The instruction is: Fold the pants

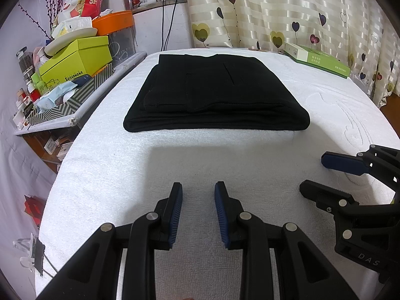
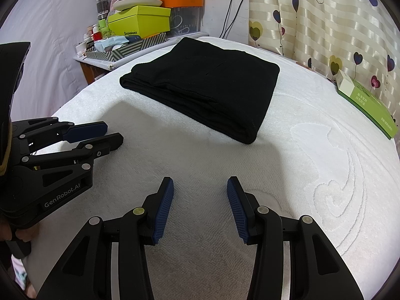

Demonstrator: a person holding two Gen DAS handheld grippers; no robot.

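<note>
A: Pants status? Start at our grippers.

B: Our left gripper point(image 1: 198, 187) and right gripper point(image 2: 200, 183) are both released, empty, above the white towel point(image 1: 225, 160).

A: Pants point(image 1: 215, 95) location?

B: Ahead, apart from both, a compact stacked rectangle. We judge folding complete; next we only inspect edges.

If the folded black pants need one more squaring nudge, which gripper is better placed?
Marginally the left gripper: the folded black pants lie straight ahead of it, and off-centre for the right gripper. Both are open and clear.
</note>
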